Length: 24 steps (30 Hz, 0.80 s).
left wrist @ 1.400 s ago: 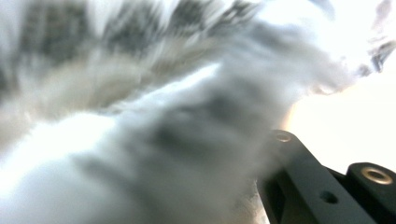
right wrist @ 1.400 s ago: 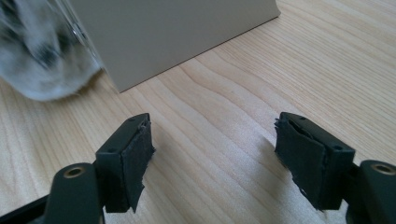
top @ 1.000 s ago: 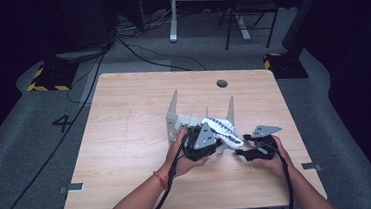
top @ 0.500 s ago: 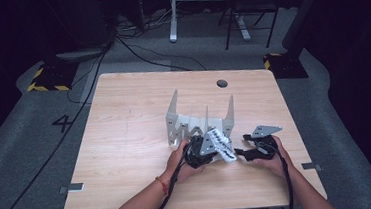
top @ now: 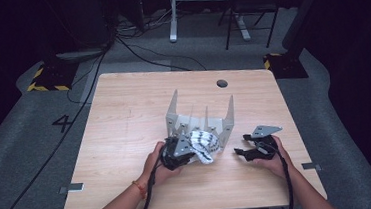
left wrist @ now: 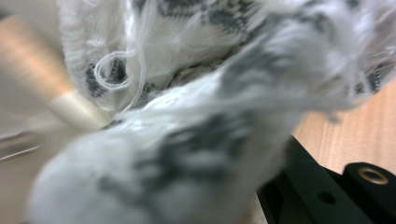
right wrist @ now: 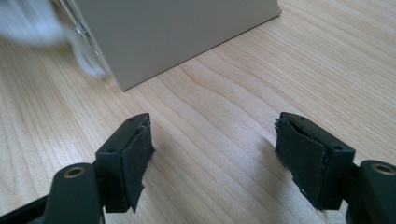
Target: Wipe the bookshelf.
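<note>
High view, sock: I saw the patterned sock (top: 204, 145) pinched in my left gripper (top: 180, 152), hanging just in front of the metal rack (top: 228, 115), at the near middle of the table (top: 124, 114).
High view, long axis: the sock ran from the left jaws out toward the right and a little toward me, its free end pointing at the other hand.
High view, right gripper: my right gripper (top: 242, 147) sat near the sock's loose end, apart from it, jaws aimed left at it. The right hand (top: 273, 155) was the nearer free one for a second grab.
Left gripper view, jaws: nearly closed on the fabric; the white and grey knit (left wrist: 187, 140) lay blurred right against the lens, with one black jaw showing at lower right.
Left gripper view, backdrop: a pale rack post (left wrist: 74, 109) stood just behind the cloth, bare wood at the right edge.
Right gripper view, jaws: wide apart, nothing between the pads (right wrist: 135, 154), wood underneath.
Right gripper view, bearing: the rack's flat side (right wrist: 177, 32) stood ahead; a blurred white bit of sock (right wrist: 28, 23) hung off to the upper left, so I judged the right jaws needed to swing that way to meet it.
</note>
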### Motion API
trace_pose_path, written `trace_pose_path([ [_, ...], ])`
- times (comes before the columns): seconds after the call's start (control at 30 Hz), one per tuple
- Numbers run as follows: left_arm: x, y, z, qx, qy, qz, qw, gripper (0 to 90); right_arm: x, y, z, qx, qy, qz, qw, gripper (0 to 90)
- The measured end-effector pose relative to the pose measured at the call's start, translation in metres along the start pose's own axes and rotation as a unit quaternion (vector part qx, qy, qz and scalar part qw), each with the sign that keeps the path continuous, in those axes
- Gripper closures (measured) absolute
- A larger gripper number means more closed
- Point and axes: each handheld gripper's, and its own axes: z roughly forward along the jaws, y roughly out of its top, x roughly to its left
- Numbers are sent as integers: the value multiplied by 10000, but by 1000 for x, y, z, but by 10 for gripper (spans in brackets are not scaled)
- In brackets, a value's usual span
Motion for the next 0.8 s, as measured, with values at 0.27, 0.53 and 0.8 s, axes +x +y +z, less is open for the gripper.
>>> trace_pose_path([
  [0.27,32,-1,-57,-630,578,-398,9955,779,0,0,0,-1,-7,8,10000,272],
  [0.53,48,-23,-50,-261,702,-482,9960,779,0,0,0,0,-9,11,10000,272],
  [0.8,51,-47,-21,432,546,-585,9959,776,0,0,0,1,-7,9,10000,273],
])
